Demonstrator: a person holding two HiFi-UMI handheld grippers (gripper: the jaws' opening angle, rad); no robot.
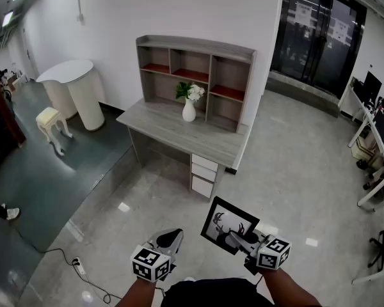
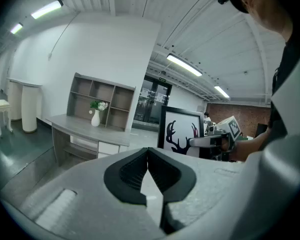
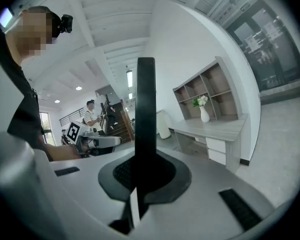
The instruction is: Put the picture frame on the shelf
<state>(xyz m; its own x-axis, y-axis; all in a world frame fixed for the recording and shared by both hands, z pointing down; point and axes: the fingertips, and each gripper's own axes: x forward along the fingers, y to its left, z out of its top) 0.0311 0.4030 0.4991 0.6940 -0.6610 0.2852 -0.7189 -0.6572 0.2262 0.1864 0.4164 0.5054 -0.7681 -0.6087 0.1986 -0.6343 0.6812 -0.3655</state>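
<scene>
The picture frame (image 1: 229,226) is black-rimmed with a black antler print on white. My right gripper (image 1: 235,238) is shut on its lower edge, low over the floor. In the right gripper view the frame's black edge (image 3: 145,104) stands upright between the jaws. The frame (image 2: 181,133) also shows in the left gripper view, held by the right gripper (image 2: 206,141). My left gripper (image 1: 171,238) is beside it to the left, shut and empty (image 2: 148,153). Ahead against the white wall stands the grey desk (image 1: 173,133) with its open shelf unit (image 1: 195,75), some way off.
A white vase of flowers (image 1: 189,106) stands on the desk below the shelf. White drawers (image 1: 203,174) hang under the desk. A round white counter (image 1: 73,88) and a stool (image 1: 51,123) are at the left. Glass doors (image 1: 320,34) are at the right. A power strip (image 1: 80,267) lies on the floor.
</scene>
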